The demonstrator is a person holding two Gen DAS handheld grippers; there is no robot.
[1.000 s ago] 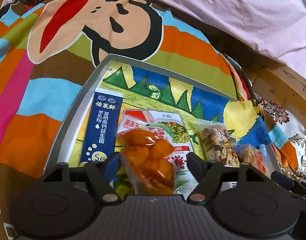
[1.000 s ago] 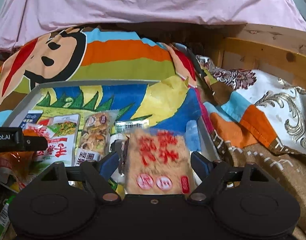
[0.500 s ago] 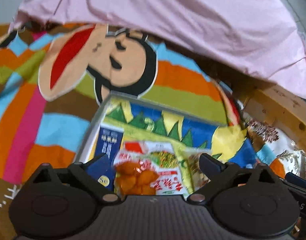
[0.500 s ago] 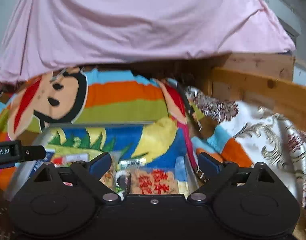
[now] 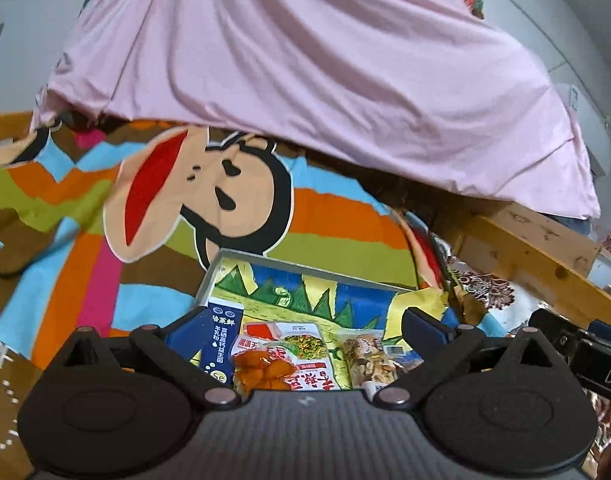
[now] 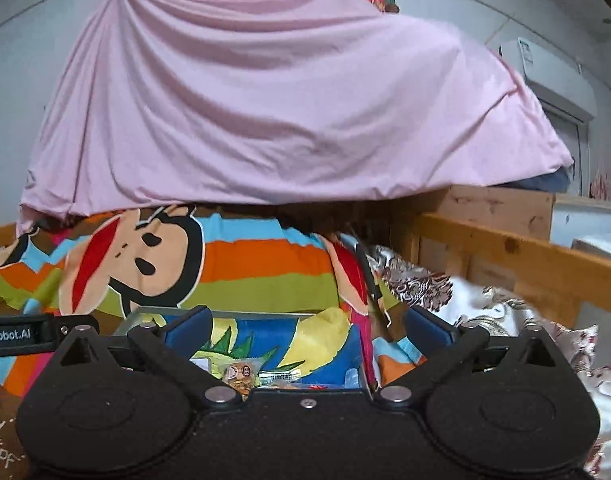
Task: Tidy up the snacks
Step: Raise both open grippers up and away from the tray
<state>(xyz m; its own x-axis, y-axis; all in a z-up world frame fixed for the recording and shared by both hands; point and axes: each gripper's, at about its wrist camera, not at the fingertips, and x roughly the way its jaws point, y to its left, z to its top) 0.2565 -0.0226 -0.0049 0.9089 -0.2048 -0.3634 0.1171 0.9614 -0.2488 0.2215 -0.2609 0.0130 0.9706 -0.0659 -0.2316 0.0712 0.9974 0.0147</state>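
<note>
A grey-rimmed tray (image 5: 241, 258) with a cartoon-print lining lies on the bed. In it lie a blue stick pack (image 5: 221, 338), an orange snack pack (image 5: 263, 372), a white and red pea pack (image 5: 309, 354) and a nut pack (image 5: 369, 360). My left gripper (image 5: 307, 320) is open and empty, raised above the tray's near side. My right gripper (image 6: 307, 322) is open and empty, raised higher. In the right wrist view the tray (image 6: 265, 314) shows low, with a nut pack (image 6: 239, 376); other packs are hidden behind the gripper body.
A striped cartoon-monkey blanket (image 5: 209, 196) covers the bed. A pink sheet (image 6: 285, 100) hangs behind it. A wooden bed rail (image 6: 517, 256) and a patterned quilt (image 6: 485, 312) lie to the right. The right gripper's body (image 5: 585, 356) shows at the left view's right edge.
Both grippers opened, let go of the orange snack pack and the red-lettered cracker pack into the tray, then rose and tilted back.
</note>
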